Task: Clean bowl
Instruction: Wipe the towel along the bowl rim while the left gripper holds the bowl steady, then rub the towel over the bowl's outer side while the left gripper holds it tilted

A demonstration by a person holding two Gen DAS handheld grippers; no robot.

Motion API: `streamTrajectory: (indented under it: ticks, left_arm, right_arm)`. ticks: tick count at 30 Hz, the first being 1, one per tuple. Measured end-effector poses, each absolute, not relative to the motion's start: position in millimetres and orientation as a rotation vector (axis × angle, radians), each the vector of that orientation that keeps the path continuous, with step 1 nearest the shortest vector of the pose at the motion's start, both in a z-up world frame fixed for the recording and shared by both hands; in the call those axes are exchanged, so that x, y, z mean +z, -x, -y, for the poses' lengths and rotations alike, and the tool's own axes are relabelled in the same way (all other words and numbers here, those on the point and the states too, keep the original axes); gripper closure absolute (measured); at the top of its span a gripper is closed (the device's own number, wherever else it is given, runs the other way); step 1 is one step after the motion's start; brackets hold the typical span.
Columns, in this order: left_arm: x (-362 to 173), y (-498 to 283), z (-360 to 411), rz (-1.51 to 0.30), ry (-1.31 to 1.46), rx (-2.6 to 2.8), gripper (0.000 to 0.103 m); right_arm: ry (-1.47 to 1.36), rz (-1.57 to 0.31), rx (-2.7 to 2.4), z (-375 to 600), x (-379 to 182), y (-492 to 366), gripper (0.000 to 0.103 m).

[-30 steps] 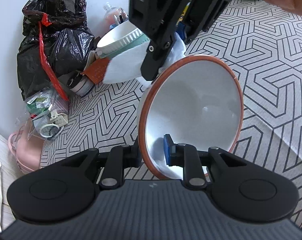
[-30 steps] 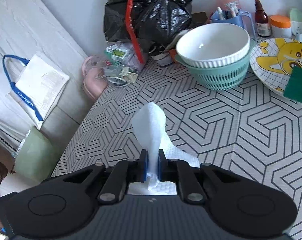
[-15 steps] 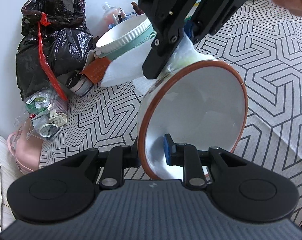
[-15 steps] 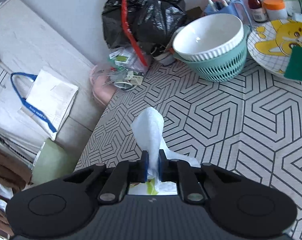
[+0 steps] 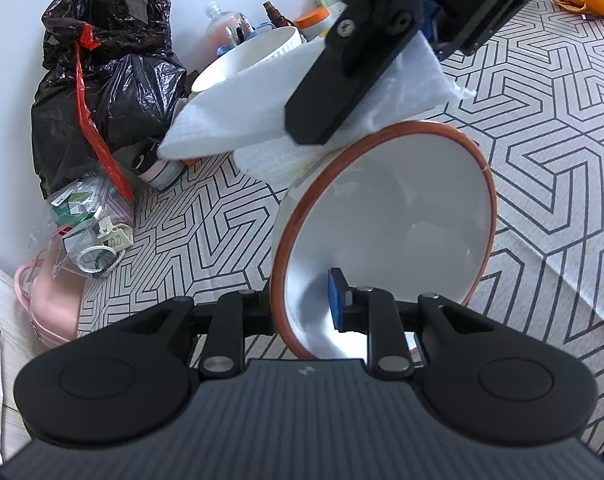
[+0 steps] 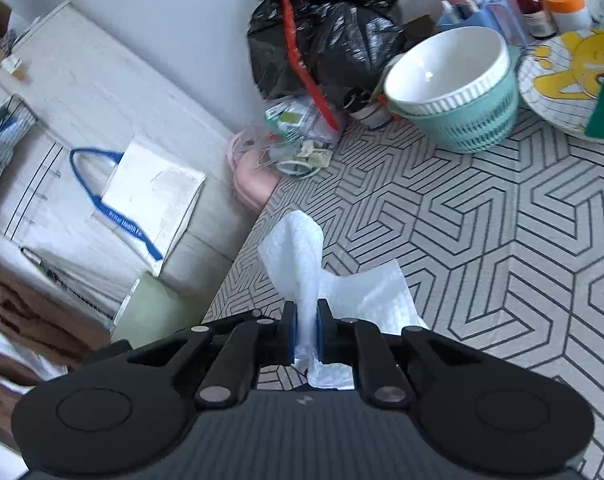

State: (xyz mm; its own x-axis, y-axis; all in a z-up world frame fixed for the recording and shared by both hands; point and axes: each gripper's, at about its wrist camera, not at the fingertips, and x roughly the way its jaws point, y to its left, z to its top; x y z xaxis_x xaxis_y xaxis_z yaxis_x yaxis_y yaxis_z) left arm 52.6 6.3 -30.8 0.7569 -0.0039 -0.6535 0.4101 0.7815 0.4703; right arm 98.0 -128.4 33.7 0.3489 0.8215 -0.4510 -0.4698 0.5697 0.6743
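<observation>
A white bowl [image 5: 402, 216] with an orange-brown rim is held tilted on its side above the patterned tablecloth, its inside facing the left wrist camera. My left gripper [image 5: 302, 308] is shut on its lower rim, one blue pad inside and the other finger outside. My right gripper [image 6: 306, 332] is shut on a white paper towel [image 6: 302, 256] that sticks up from the pads and drapes to the right. In the left wrist view, that towel [image 5: 237, 112] and the right gripper's fingers [image 5: 342, 68] sit just above the bowl's far rim, against its outside.
A black rubbish bag [image 6: 322, 28] stands by the wall. Beside it are a white ribbed bowl [image 6: 446, 68] in a teal basket [image 6: 470, 128], a yellow cartoon plate [image 6: 570, 76], bottles, and a clear bag of small items [image 5: 89, 236]. The table edge [image 6: 237, 264] drops off at left.
The right gripper and towel have shifted up and right over the bowl's far rim, nearer the left camera. The right wrist view has swung left. The left gripper's hold on the bowl is unchanged.
</observation>
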Motion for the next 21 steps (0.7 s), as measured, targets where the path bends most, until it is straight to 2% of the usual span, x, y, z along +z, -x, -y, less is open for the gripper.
streamTrajectory:
  ticks: [21]
  left_arm:
    - [-34.4, -50.0, -2.9, -0.683, -0.647, -0.239, 0.078]
  right_arm:
    - [-0.606, -0.87, 0.74, 157.6, -4.6, -106.8, 0.092]
